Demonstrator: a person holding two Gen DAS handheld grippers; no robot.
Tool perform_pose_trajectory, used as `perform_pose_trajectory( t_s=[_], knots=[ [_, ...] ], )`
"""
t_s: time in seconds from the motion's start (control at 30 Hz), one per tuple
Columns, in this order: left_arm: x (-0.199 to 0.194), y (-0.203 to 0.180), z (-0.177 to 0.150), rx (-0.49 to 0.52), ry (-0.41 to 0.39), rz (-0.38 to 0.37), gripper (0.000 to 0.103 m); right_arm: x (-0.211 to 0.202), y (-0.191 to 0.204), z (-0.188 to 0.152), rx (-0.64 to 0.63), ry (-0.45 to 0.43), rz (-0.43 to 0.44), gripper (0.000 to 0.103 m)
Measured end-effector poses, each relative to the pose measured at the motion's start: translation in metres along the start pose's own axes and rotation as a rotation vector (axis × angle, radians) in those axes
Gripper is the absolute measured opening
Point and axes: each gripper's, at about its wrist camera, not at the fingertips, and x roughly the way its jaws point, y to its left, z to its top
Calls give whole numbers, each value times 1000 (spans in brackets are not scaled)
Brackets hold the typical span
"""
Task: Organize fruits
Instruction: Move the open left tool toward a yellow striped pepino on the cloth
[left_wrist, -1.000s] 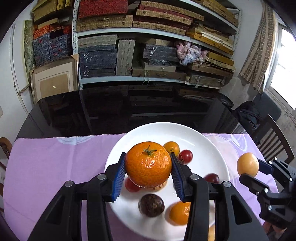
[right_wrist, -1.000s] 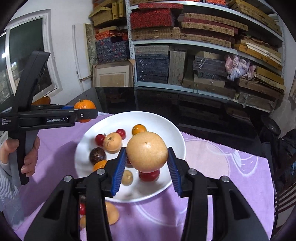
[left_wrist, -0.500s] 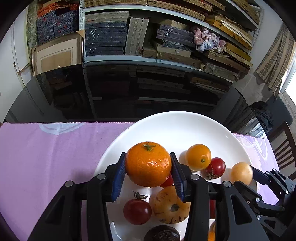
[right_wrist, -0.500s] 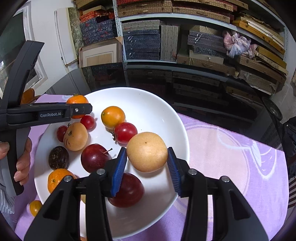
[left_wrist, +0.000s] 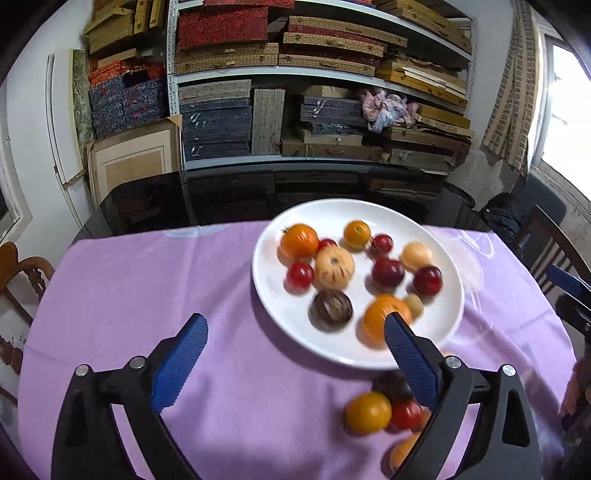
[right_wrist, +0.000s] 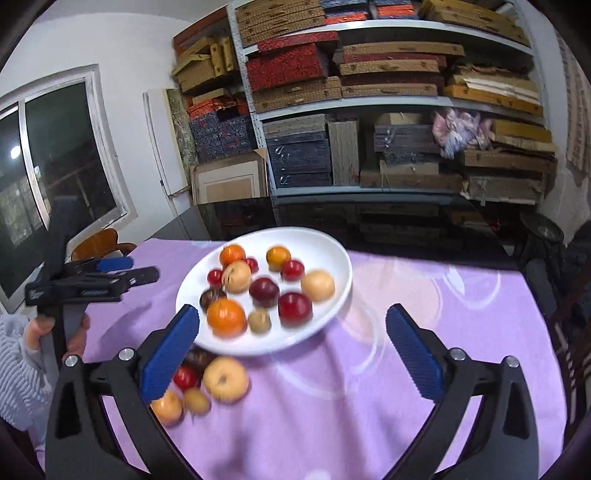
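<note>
A white plate (left_wrist: 436, 332) (right_wrist: 332, 266) on the purple cloth holds several fruits. Among them are an orange (left_wrist: 299, 240) (right_wrist: 232, 255) at its far left and a tan round fruit (left_wrist: 416, 256) (right_wrist: 317, 285) at its right. Several loose fruits (left_wrist: 369, 411) (right_wrist: 225, 378) lie on the cloth in front of the plate. My left gripper (left_wrist: 295, 354) is open and empty, near and left of the plate. My right gripper (right_wrist: 291, 350) is open and empty, above the plate's near right edge. The left gripper also shows in the right wrist view (right_wrist: 122, 269).
The purple cloth (left_wrist: 147, 280) covers a black glossy table (left_wrist: 147, 206). Shelves of stacked boxes (left_wrist: 295, 92) stand behind it. Wooden chairs stand at the left (left_wrist: 22, 273) and the right (left_wrist: 546, 240). A person's hand (right_wrist: 48, 328) holds the left gripper.
Both grippers opened and let go of their fruits, the orange and the tan fruit, which now lie on the plate. Both grippers pulled back and up from the plate.
</note>
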Motion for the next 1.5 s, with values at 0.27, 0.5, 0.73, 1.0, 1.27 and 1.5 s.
perform_pose_trajectory(
  t_s=[0.27, 0.5, 0.73, 1.0, 1.27, 1.5],
  knots=[
    [-30, -72, -74, 177, -3, -67, 97, 10, -23, -45, 112, 95, -6, 99],
    [-1, -91, -93, 260, 43, -31, 97, 13, -29, -45, 137, 118, -1, 99],
    [18, -61, -95, 159, 95, 18, 98, 18, -30, -45, 150, 136, 1, 99],
    [12, -10, -90, 57, 72, 112, 98, 20, -29, -47, 148, 148, 5, 99],
    [7, 8, -90, 34, 66, 124, 99, 20, -28, -46, 145, 143, 4, 99],
    [14, 48, -89, -108, 108, 144, 97, 19, -27, -46, 139, 147, 11, 99]
  ],
)
